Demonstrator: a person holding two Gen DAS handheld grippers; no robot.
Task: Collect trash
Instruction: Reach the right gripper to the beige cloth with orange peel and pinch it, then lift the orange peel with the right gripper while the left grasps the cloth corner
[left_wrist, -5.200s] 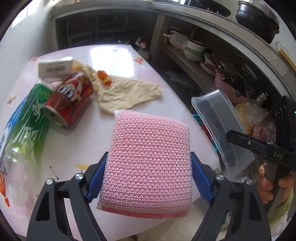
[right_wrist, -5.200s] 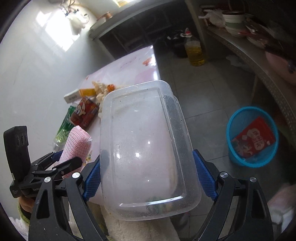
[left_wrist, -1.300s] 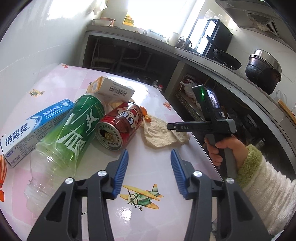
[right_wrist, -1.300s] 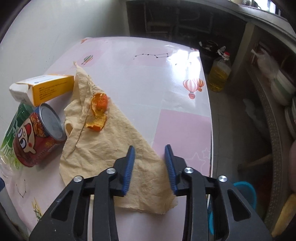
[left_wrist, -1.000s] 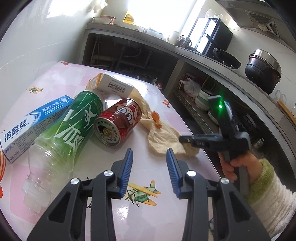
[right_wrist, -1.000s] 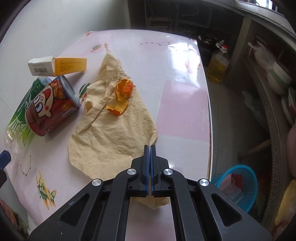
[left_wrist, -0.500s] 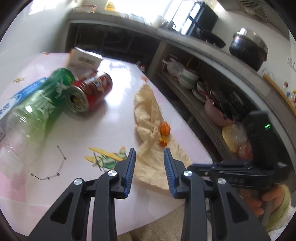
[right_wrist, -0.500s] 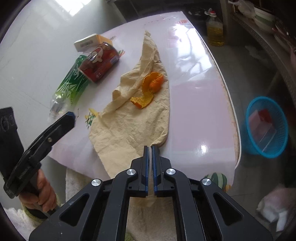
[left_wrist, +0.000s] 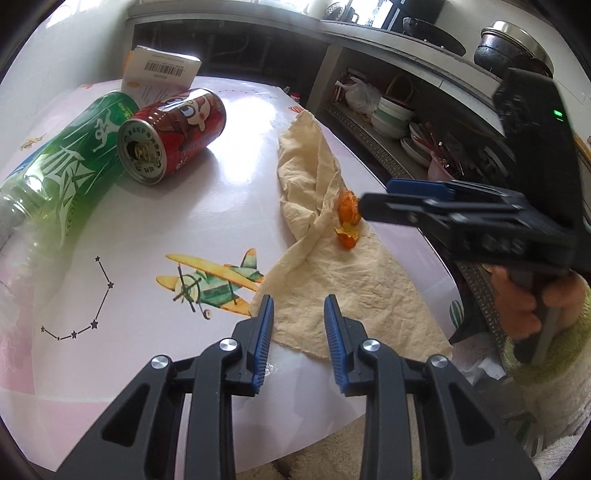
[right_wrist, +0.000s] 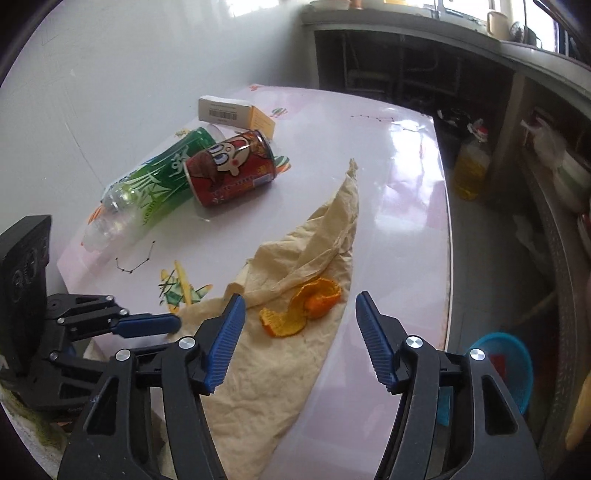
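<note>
Orange peel (right_wrist: 303, 308) lies on a beige cloth (right_wrist: 280, 354) on the pink table (right_wrist: 406, 177). My right gripper (right_wrist: 300, 339) is open and empty, its jaws either side of the peel just above it. My left gripper (left_wrist: 298, 328) is open and empty over the cloth's (left_wrist: 343, 288) near edge; the peel (left_wrist: 348, 220) lies beyond it, beside the right gripper (left_wrist: 373, 206). A red can (left_wrist: 173, 133) and a green bottle (left_wrist: 70, 173) lie on their sides at the left; both also show in the right wrist view, the can (right_wrist: 229, 168) beside the bottle (right_wrist: 155, 192).
A barcode box (right_wrist: 236, 112) lies behind the can. A blue waste basket (right_wrist: 506, 365) with red trash stands on the floor right of the table. An oil bottle (right_wrist: 471, 166) stands on the floor. Shelves of bowls (left_wrist: 395, 114) run along the right.
My right gripper, shut on the cloth's corner half a second ago, has let go and opened wide around the peel. The cloth now lies closer to the table's near edge.
</note>
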